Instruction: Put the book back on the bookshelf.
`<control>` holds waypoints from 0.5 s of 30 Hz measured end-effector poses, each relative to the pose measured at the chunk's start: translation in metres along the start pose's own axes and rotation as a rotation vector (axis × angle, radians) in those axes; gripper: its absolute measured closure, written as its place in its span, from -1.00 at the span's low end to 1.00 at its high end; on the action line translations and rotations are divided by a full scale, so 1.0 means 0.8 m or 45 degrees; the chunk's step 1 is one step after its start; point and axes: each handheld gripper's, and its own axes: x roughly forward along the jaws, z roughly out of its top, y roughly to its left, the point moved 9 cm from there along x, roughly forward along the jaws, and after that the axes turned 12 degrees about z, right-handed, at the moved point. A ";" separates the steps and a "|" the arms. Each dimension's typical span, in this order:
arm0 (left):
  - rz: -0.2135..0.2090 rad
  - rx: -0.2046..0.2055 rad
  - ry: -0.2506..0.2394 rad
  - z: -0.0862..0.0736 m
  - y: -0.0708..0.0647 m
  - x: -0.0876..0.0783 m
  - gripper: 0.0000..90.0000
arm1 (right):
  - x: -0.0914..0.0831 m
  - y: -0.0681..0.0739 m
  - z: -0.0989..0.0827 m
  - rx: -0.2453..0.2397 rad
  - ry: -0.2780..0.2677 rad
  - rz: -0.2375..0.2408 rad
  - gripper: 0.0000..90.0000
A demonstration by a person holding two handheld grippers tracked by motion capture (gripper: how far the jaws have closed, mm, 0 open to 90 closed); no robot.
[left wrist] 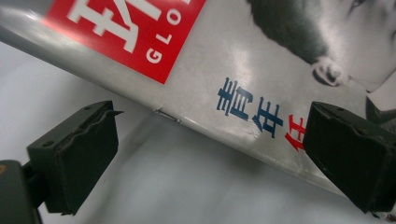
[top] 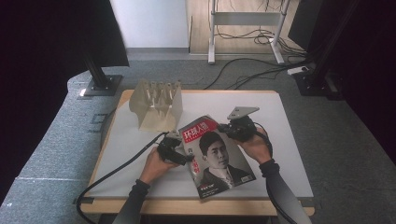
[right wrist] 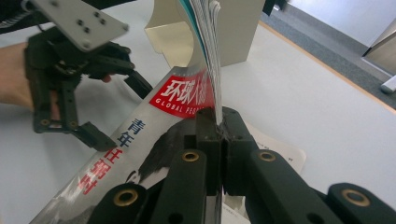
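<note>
My right hand-held gripper point(right wrist: 218, 128) clamps the magazine point(top: 215, 156) near the white surface's point(top: 280, 135) front edge; left hand-held gripper point(left wrist: 210, 154) wide at its spine; grey carpet, cables beyond

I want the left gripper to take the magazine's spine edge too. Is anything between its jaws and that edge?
Nothing visible. The left gripper has its jaws open right at the magazine spine edge, bare table below. The right gripper is clamped on the opposite edge.
</note>
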 end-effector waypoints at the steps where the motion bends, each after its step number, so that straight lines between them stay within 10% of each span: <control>1: -0.010 0.004 0.003 0.001 -0.001 0.002 -0.90 | -0.004 0.001 0.001 -0.005 -0.004 -0.003 0.92; 8: -0.168 -0.018 -0.037 0.018 -0.012 0.005 -0.71 | -0.017 0.001 0.003 -0.007 -0.028 -0.002 0.92; 15: -0.111 0.014 -0.037 0.026 -0.008 -0.004 -0.42 | -0.023 -0.001 0.006 -0.002 -0.039 0.000 0.92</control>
